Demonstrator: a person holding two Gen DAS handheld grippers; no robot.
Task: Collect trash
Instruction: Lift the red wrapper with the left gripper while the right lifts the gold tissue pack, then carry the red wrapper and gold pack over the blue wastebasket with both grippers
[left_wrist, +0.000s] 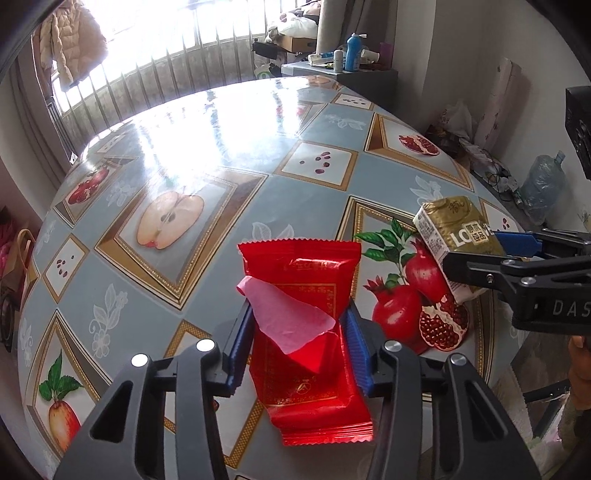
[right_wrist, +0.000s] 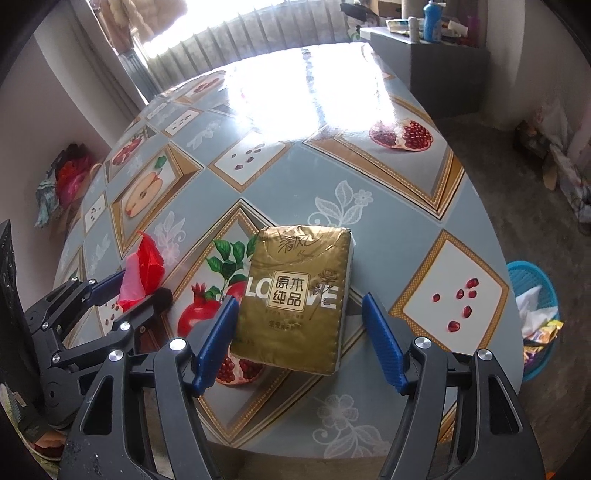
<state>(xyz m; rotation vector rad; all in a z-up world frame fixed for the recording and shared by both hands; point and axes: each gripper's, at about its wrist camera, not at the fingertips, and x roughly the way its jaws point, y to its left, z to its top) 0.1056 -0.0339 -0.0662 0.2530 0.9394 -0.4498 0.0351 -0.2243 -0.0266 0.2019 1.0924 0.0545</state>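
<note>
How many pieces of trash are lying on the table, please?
2: a red wrapper between the left gripper's fingers, and a gold tissue pack between the right gripper's fingers. Nothing else shows on the table.

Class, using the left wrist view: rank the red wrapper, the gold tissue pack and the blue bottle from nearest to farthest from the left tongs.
1. Red wrapper: between the left tongs.
2. Gold tissue pack: to the right, on the table.
3. Blue bottle: far back, on the cabinet.

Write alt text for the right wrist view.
A gold tissue pack lies on a fruit-patterned table between the right gripper, whose blue jaws stand open. At left, the left gripper has a red wrapper between its jaws.
</note>
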